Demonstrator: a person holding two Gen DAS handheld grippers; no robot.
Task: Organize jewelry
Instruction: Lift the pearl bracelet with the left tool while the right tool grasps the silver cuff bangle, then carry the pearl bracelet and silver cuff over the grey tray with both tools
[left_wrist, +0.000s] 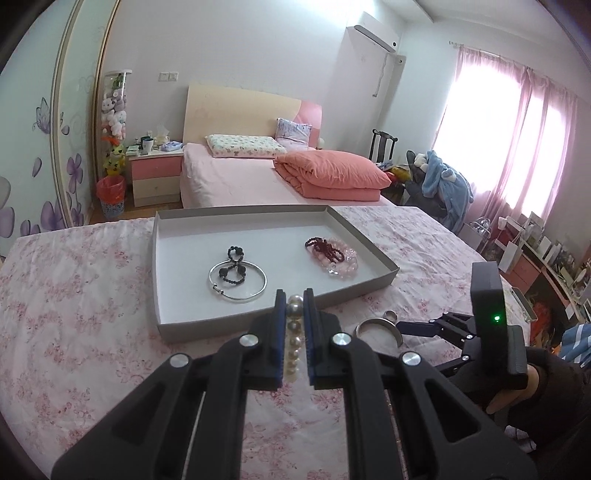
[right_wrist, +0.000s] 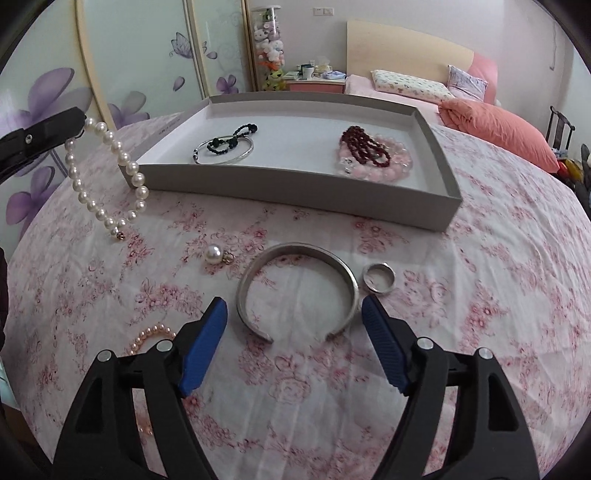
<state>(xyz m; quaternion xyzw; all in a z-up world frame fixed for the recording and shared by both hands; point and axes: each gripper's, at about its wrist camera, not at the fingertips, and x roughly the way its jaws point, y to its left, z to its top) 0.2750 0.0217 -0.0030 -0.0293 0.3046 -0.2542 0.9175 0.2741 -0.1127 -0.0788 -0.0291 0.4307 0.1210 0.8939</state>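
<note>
- Nearest: right gripper gapes wide around the silver cuff; ring, loose pearl, pink pearl strand unsorted on the cloth.
- Left gripper clamps the white pearl strand, lifted just short of the tray.
- Tray holds bangle, black cord, red and pink beads; roughly half done.

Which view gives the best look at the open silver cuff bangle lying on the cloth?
The right wrist view: the silver cuff bangle lies whole and unobstructed between the open right gripper fingers. The left wrist view shows only a small part of it, beside the left gripper shut on the pearl strand.
</note>
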